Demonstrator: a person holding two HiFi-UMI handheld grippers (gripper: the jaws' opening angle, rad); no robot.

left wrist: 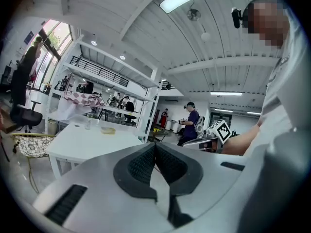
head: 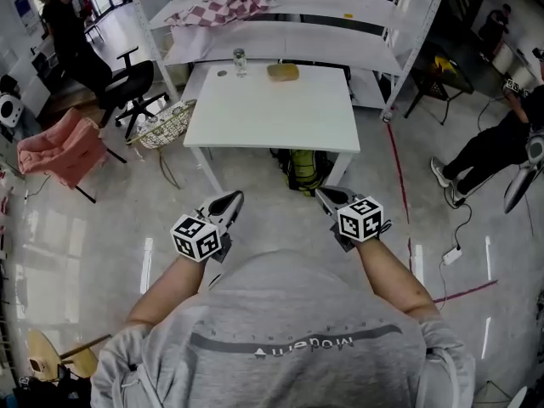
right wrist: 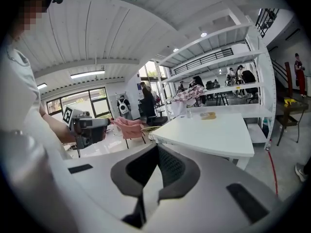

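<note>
1. Spanning the far side of the room, a white shelf rack (head: 340,41) stands behind everything else, tiered and mostly bare.
2. White worktop (head: 272,117) sits directly in front of the rack, ahead of the person and well apart from both claws, its near edge facing them.
3. Black office chair (head: 129,83) and a pink chair (head: 59,147) stand on the floor to the worktop's left, the pink one farther out.
4. Checked cloth (head: 225,5), red and white, lies bunched on an upper shelf of the rack, above the worktop's far left corner.
5. Woven basket (head: 166,124) rests just beside the worktop's left edge. A dark bag with yellow-green trim (head: 302,168) lies on the floor under the near side.
6. Left claw (head: 231,201) is held low in front of the person's chest and points at the worktop. The left gripper view shows its two ribbed pads pressed together with nothing between them.
7. Right claw (head: 326,195) is level with it and a little apart, also closed tight on nothing and aimed at the worktop.
8. Yellowish block (head: 283,72) lies near the worktop's far edge. A clear glass (head: 240,61) stands upright to its left, with a small round disc (head: 222,73) just left of the glass.
</note>
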